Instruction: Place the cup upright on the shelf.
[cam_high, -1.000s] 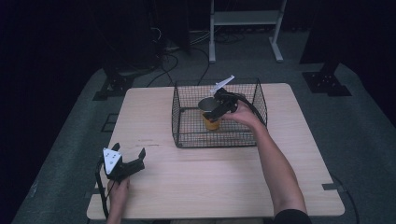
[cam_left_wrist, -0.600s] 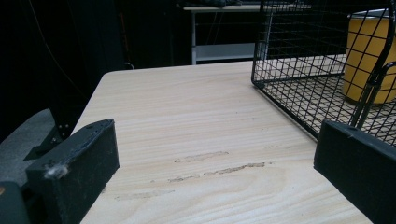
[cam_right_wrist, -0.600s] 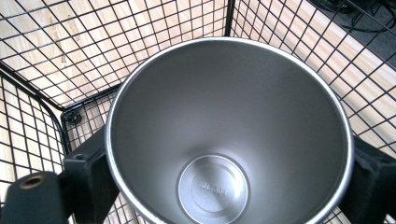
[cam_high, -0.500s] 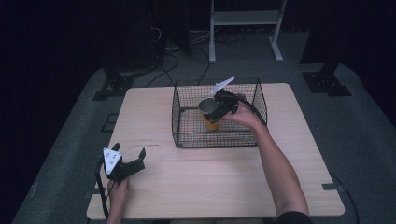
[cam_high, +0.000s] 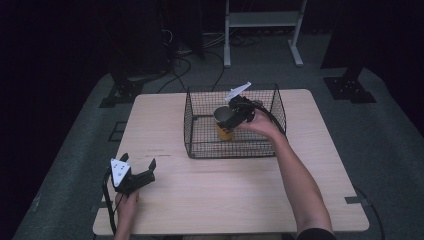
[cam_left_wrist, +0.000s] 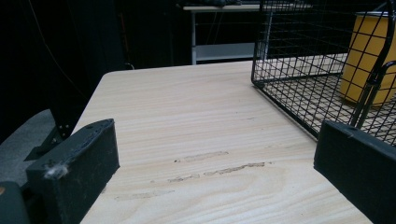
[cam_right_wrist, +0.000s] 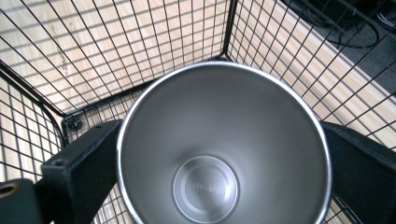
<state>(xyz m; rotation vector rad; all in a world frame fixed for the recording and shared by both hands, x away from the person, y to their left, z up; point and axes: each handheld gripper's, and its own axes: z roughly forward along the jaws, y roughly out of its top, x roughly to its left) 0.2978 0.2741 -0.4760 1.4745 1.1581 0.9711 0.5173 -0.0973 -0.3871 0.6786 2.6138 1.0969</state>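
Observation:
A yellow cup (cam_high: 224, 133) with a steel inside (cam_right_wrist: 205, 186) stands upright in the black wire basket (cam_high: 232, 150) at the table's far middle. My right gripper (cam_high: 228, 120) reaches down into the basket. Its jaws flank the cup just under the rim, and they have just been opening with the cup between them. In the right gripper view (cam_right_wrist: 219, 154) I look straight down into the cup. My left gripper (cam_high: 138, 161) rests open on the table near the front left, with nothing between its jaws (cam_left_wrist: 215, 163). From there the cup (cam_left_wrist: 369, 56) shows through the basket's mesh (cam_left_wrist: 289, 93).
The wooden table (cam_high: 225, 195) has bare room in front of and to both sides of the basket. A white metal stand (cam_high: 262, 20) and cables lie on the dark floor beyond the far edge.

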